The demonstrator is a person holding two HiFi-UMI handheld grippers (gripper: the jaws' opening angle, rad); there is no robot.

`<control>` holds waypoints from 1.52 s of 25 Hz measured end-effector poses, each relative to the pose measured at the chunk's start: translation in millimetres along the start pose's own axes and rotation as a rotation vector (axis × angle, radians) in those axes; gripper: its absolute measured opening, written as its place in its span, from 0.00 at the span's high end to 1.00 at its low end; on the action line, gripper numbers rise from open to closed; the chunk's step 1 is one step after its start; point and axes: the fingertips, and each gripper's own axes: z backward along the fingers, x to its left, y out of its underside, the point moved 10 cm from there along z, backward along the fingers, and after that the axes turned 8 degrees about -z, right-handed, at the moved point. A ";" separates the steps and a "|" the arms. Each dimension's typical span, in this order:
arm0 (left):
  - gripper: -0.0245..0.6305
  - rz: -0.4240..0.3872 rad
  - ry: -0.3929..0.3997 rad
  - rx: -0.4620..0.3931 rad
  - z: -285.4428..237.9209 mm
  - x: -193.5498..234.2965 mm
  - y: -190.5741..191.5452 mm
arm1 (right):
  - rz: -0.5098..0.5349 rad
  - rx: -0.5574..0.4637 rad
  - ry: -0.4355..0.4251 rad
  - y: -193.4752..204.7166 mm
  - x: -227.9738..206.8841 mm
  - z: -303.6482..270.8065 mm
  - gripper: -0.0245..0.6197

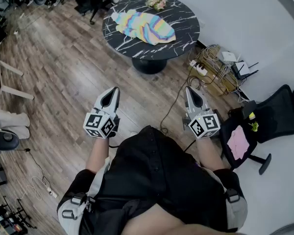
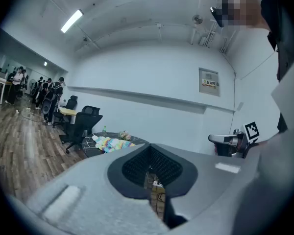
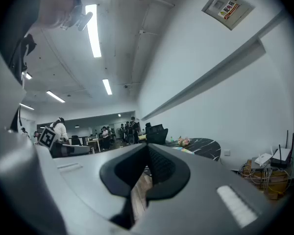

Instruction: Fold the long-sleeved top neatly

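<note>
A rainbow-striped long-sleeved top (image 1: 144,26) lies crumpled on a round black marble table (image 1: 186,28) well ahead of me; the same top (image 2: 109,143) shows small in the left gripper view. My left gripper (image 1: 114,89) and right gripper (image 1: 188,89) are held level in front of my body, over the wooden floor, far short of the table. Both have their jaws pressed together with nothing between them. In the right gripper view the table (image 3: 203,145) is seen at mid-right.
A small bunch of flowers (image 1: 157,2) stands at the table's far edge. Cables and a power strip (image 1: 200,68) lie on the floor right of the table, beside routers (image 1: 235,62). A black office chair (image 1: 264,124) stands at my right. More chairs and people fill the far room.
</note>
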 end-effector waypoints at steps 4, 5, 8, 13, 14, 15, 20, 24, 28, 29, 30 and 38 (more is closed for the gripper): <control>0.95 0.001 0.011 0.009 -1.7 -6.5 1.9 | -0.010 -0.015 0.012 -4.4 -2.9 4.9 0.96; 0.95 0.001 0.016 0.010 -2.1 -8.2 2.2 | -0.011 -0.017 0.015 -4.3 -3.3 6.8 0.95; 0.95 0.003 0.033 0.008 -2.6 -13.7 2.4 | -0.015 -0.018 0.022 -2.4 -4.3 12.2 0.96; 0.95 0.004 0.052 0.009 0.8 -19.4 1.5 | -0.016 -0.007 0.026 -0.5 -2.4 17.7 0.95; 0.95 0.005 0.054 0.010 1.8 -19.8 1.4 | -0.012 -0.007 0.026 -0.3 -1.3 18.7 0.95; 0.95 0.004 0.055 0.011 2.7 -20.0 1.1 | -0.006 -0.006 0.025 0.0 0.0 19.6 0.96; 0.67 0.008 0.054 0.011 1.8 -26.9 1.3 | 0.030 -0.029 0.004 0.7 4.5 30.9 0.71; 0.47 -0.030 0.053 0.041 -6.1 -36.9 0.5 | 0.029 -0.037 0.035 0.3 -1.3 38.6 0.54; 0.41 -0.064 0.061 0.039 -10.8 -52.9 -3.8 | 0.026 -0.068 0.051 -2.6 -11.6 52.7 0.46; 0.41 -0.071 0.062 0.043 -11.7 -56.3 -3.3 | 0.024 -0.073 0.048 -2.7 -14.0 56.2 0.44; 0.41 -0.076 0.064 0.051 -12.4 -59.6 -2.2 | 0.017 -0.076 0.045 -2.1 -16.2 59.9 0.43; 0.41 -0.092 0.079 0.092 -21.2 -96.3 12.4 | -0.038 -0.022 0.028 13.2 -43.2 89.4 0.43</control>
